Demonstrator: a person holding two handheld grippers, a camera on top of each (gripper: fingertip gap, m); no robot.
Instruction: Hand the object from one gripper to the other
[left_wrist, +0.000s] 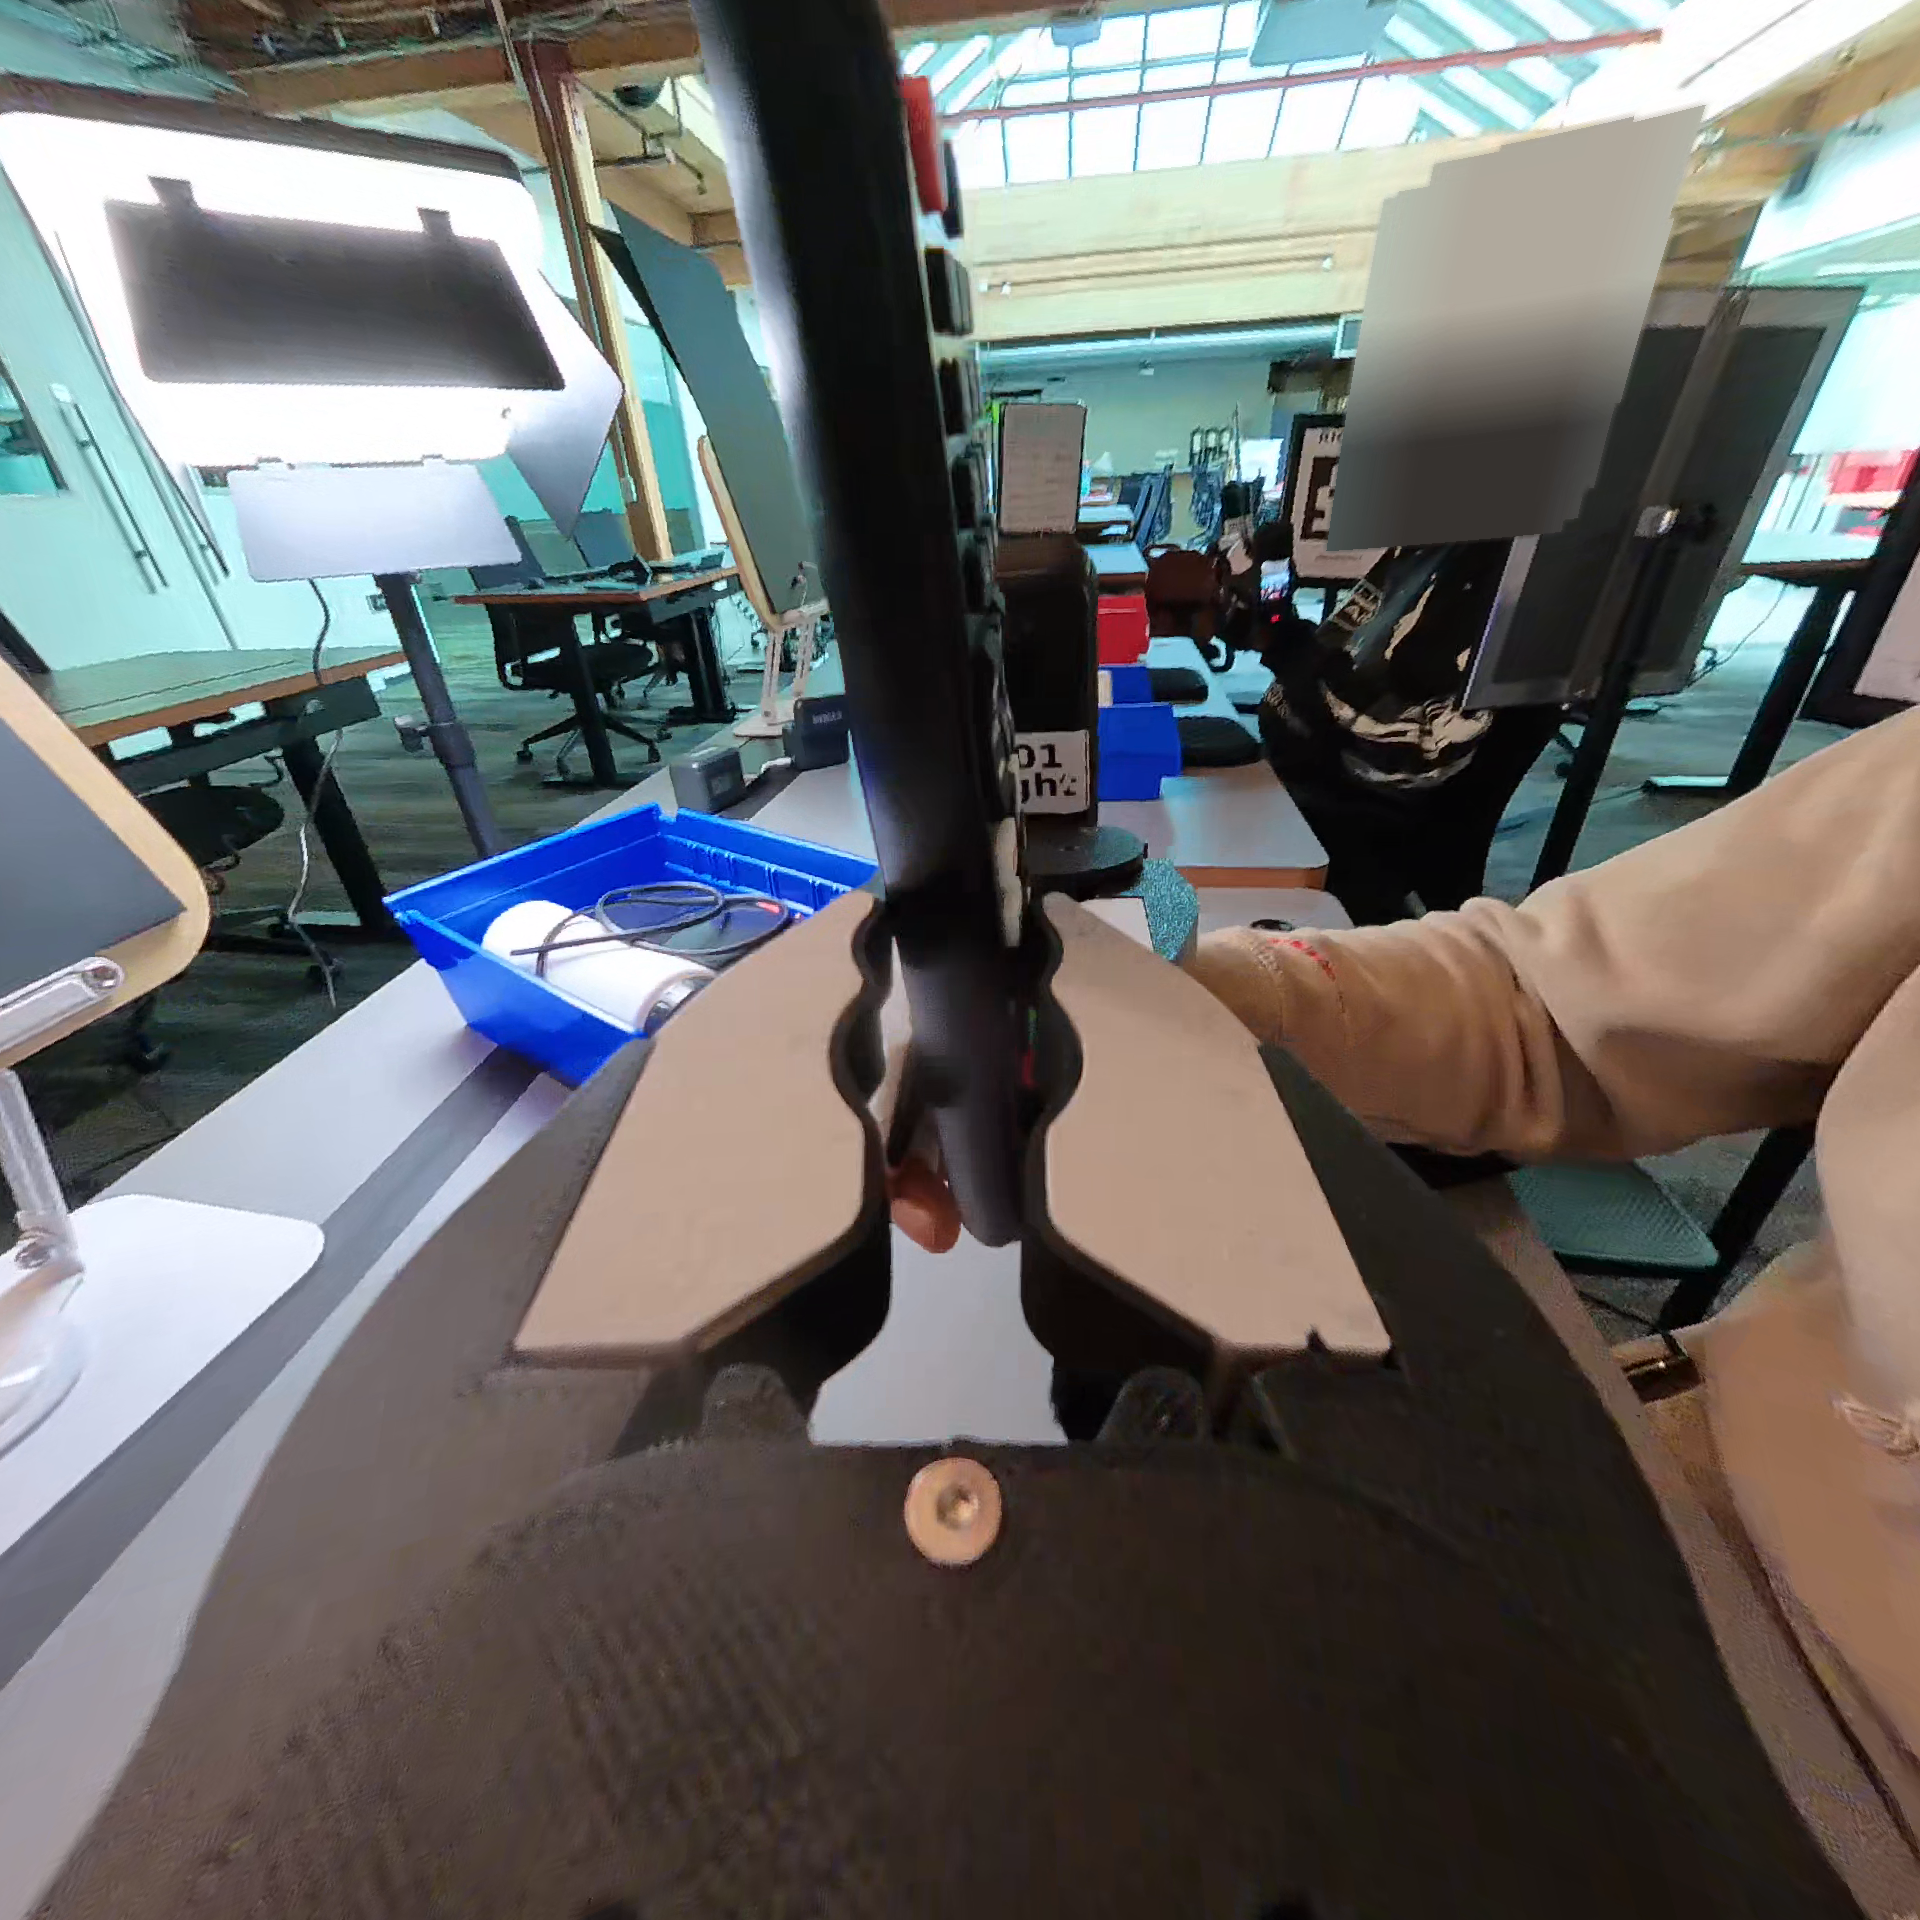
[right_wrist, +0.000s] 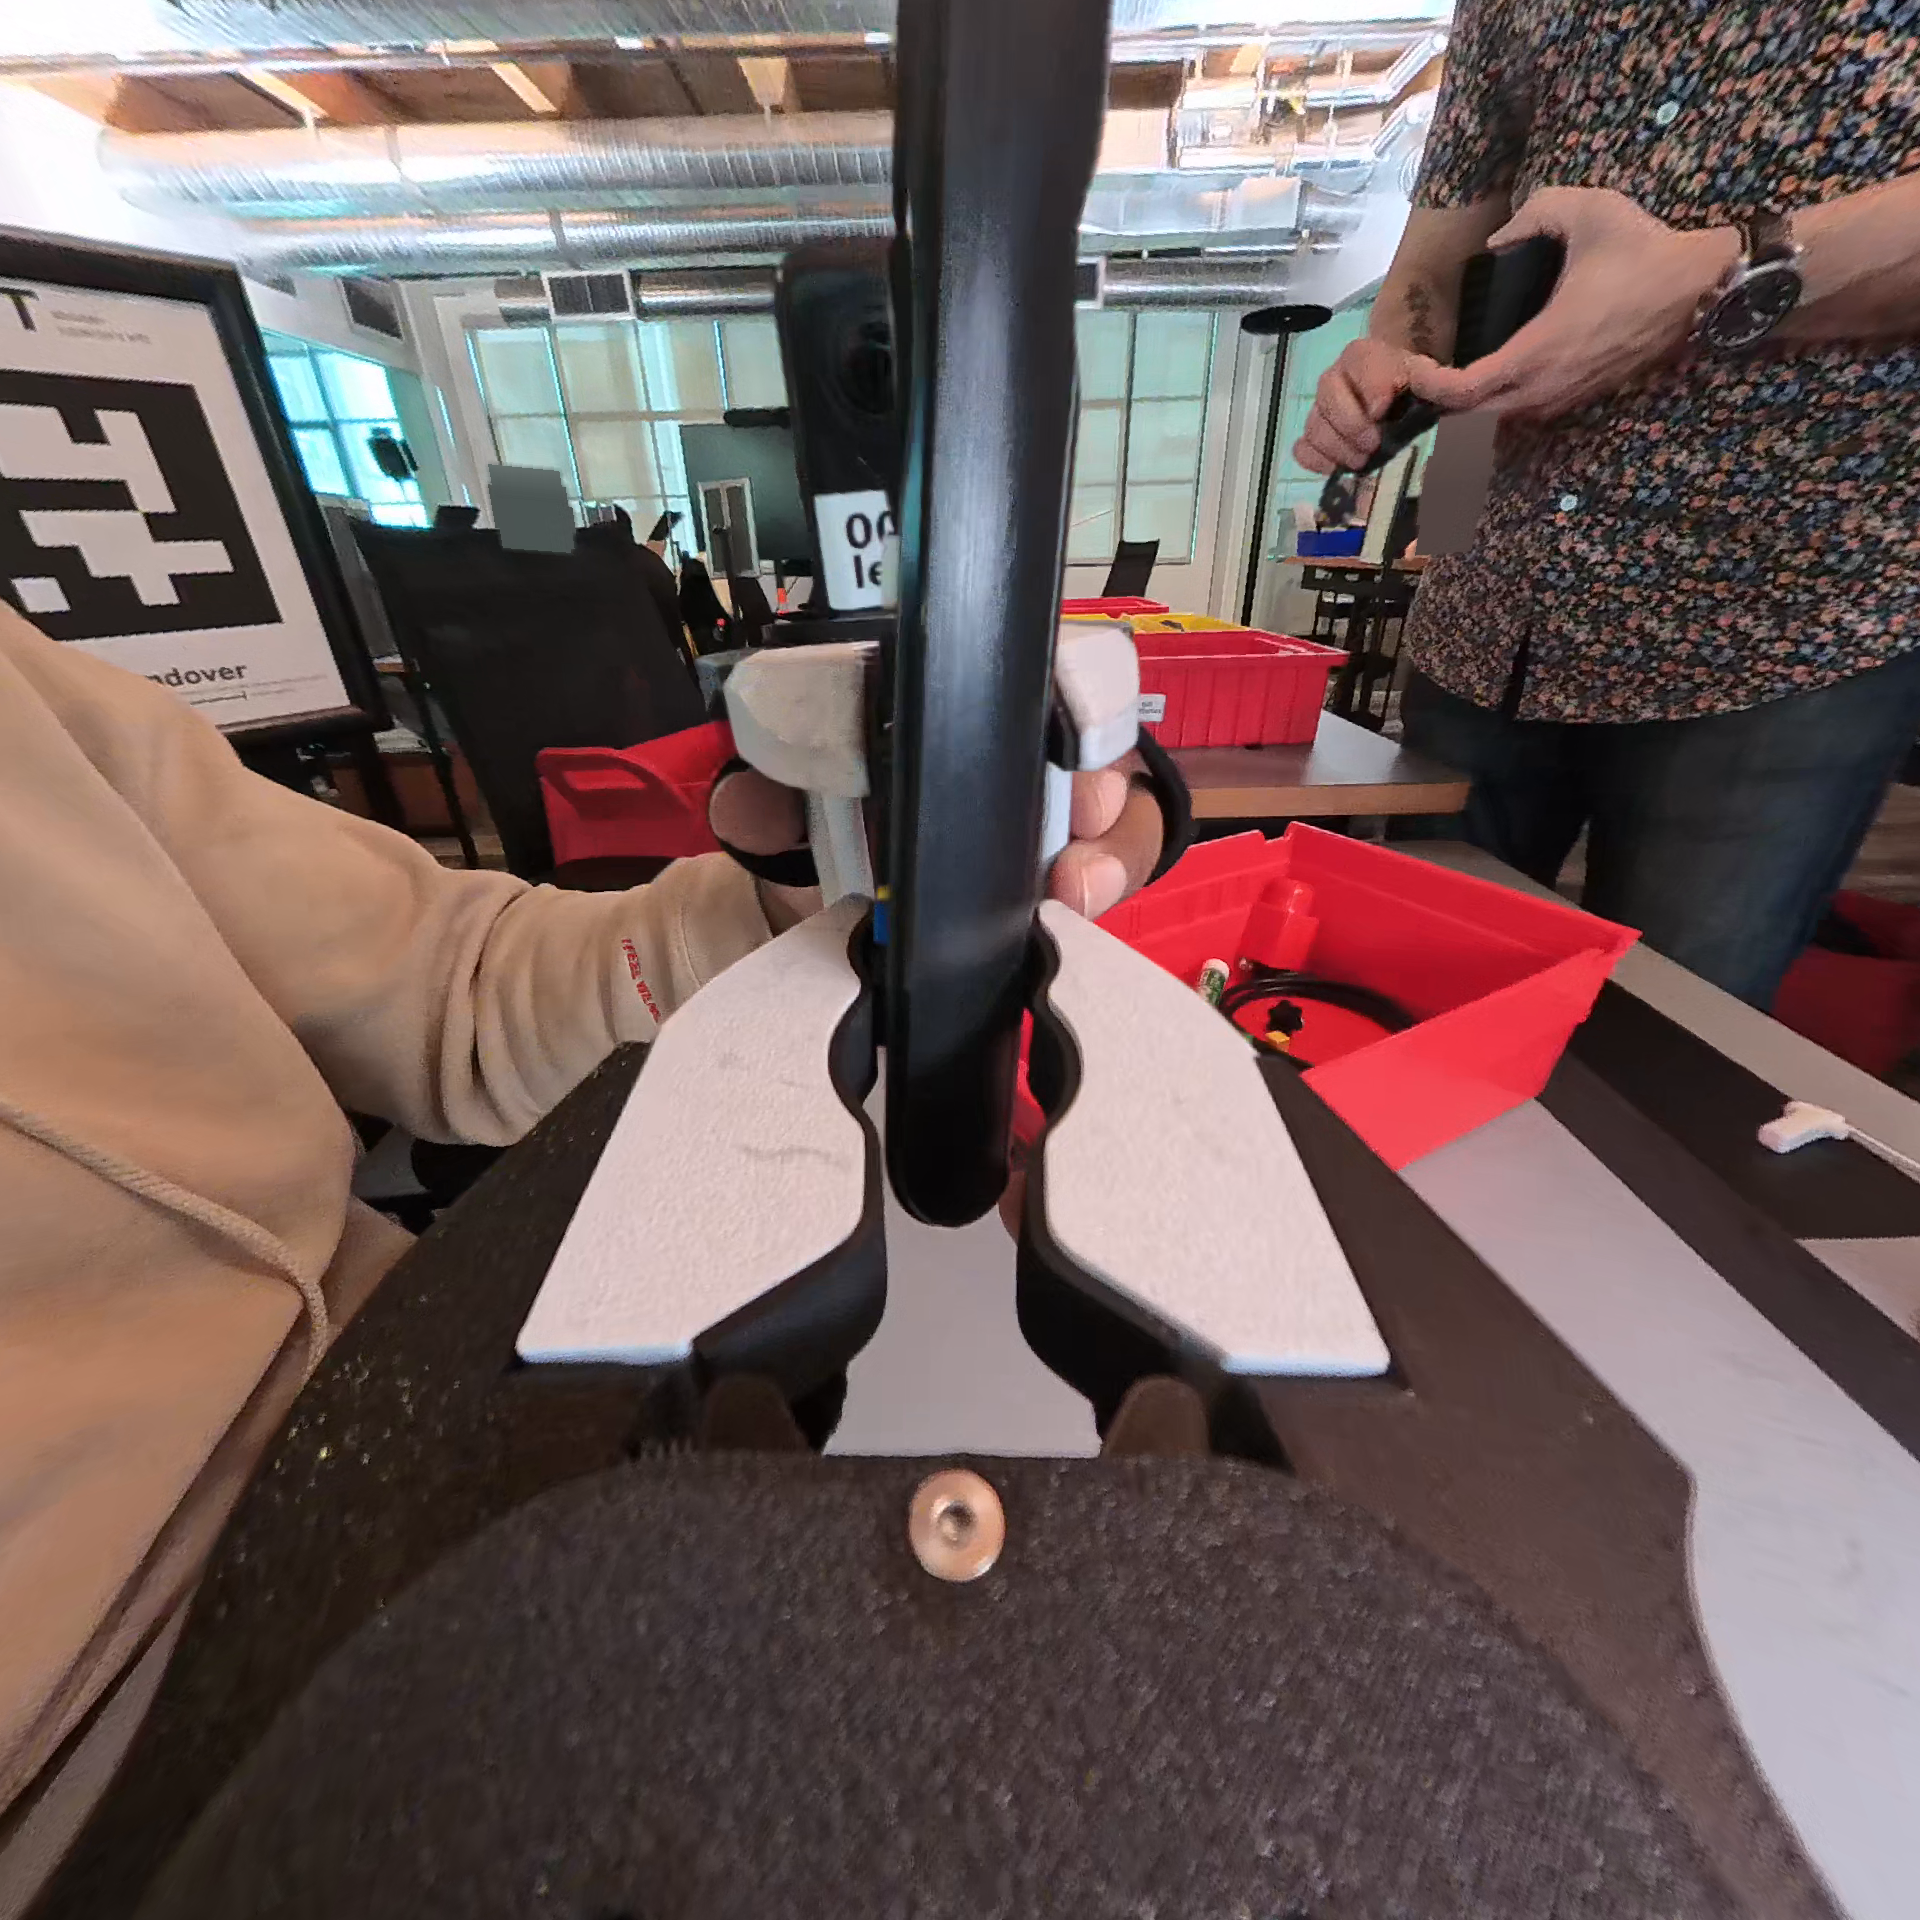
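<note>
While left claw (left_wrist: 956, 1049) clamps black remote (left_wrist: 862, 540) upright, right claw (right_wrist: 951, 1049) clamps same remote; blue bin (left_wrist: 623, 914) on desk (left_wrist: 343, 1049) behind.

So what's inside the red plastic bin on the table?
The red plastic bin holds a coiled black cable, a red upright piece, a small white tube and a black knob. The right claw and the bin's near wall cover the rest.

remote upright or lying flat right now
Upright: the remote stands on end, clamped at its lower end by both the left gripper and right gripper.
</note>
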